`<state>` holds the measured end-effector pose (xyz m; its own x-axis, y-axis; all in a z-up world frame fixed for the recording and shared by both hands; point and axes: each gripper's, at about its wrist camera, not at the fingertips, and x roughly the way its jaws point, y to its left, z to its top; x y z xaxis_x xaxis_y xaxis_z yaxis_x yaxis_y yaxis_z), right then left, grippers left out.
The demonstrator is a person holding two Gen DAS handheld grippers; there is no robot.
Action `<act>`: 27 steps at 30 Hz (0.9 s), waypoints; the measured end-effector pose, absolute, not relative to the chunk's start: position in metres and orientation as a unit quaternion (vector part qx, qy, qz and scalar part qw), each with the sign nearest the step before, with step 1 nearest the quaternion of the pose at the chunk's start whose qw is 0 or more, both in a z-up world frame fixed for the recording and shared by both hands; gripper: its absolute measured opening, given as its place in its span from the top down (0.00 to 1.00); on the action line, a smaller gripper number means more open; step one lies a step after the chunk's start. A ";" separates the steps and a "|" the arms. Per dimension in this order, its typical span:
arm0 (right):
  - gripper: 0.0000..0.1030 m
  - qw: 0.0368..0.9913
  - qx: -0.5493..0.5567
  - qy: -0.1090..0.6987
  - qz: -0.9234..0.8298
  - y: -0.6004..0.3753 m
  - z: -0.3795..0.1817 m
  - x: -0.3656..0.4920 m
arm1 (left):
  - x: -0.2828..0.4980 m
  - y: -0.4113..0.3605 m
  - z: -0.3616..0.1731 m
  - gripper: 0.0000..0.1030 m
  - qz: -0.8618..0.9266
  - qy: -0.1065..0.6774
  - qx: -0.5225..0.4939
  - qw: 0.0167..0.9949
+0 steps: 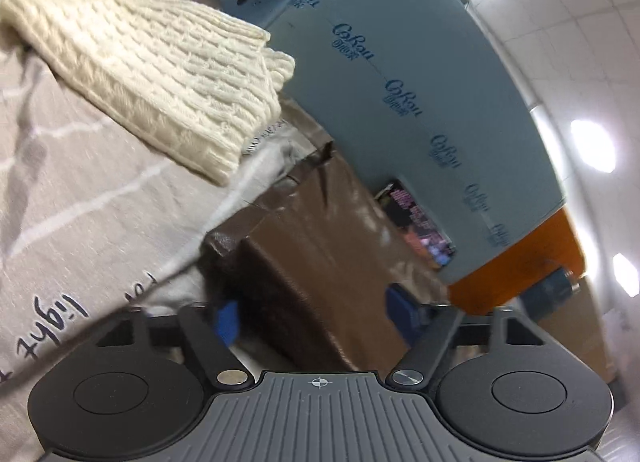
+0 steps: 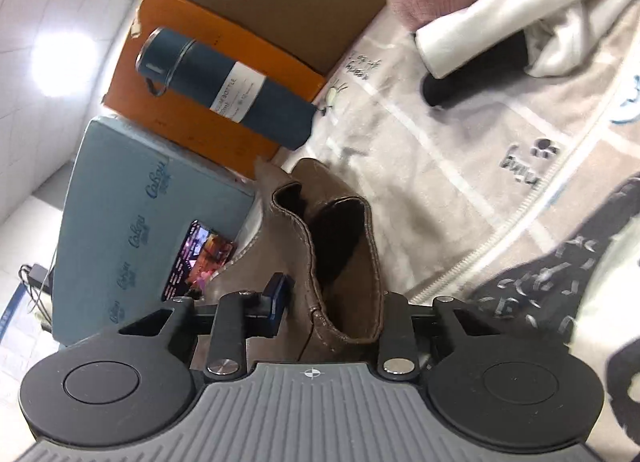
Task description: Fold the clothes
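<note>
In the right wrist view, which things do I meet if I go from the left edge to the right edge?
Grey-blue printed foam block → dark blue cylindrical bottle with a white label → brown leather garment → black patterned cloth.

The place looked like a bedroom in a home. A beige bedsheet with white stripes and printed handwriting (image 2: 460, 165) covered a soft surface, with a folded cream cable-knit sweater (image 1: 152, 73) and other clothes lying on it. Beside it stood a blue-grey printed box (image 1: 400, 73), an orange box (image 2: 212, 101) and a dark blue cylindrical bottle (image 2: 224, 85). White ceiling panels with round lights (image 1: 592, 145) showed above.
</note>
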<state>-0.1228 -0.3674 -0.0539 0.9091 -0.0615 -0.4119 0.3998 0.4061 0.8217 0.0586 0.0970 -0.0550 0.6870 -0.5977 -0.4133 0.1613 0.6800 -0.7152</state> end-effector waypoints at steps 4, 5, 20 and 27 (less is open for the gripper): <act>0.70 0.823 0.529 0.169 -0.117 -0.362 -0.056 -0.110 | 0.063 0.094 -0.059 0.70 -0.198 0.324 -0.321 0.868; 0.74 0.822 0.531 0.170 -0.116 -0.361 -0.056 -0.110 | 0.064 0.095 -0.060 0.76 -0.195 0.324 -0.316 0.870; 0.94 0.854 0.469 0.150 -0.168 -0.379 -0.033 -0.188 | -0.032 0.080 -0.042 0.78 -0.335 0.302 -0.167 0.877; 0.38 0.868 0.447 0.128 -0.175 -0.377 -0.030 -0.199 | -0.029 0.085 -0.024 0.29 -0.275 0.252 -0.092 0.923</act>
<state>-0.1991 -0.3768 -0.0298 0.9059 -0.1888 -0.3790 0.4182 0.5400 0.7305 -0.0287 0.0847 -0.0236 0.7223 -0.5539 -0.4142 0.4611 0.8320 -0.3085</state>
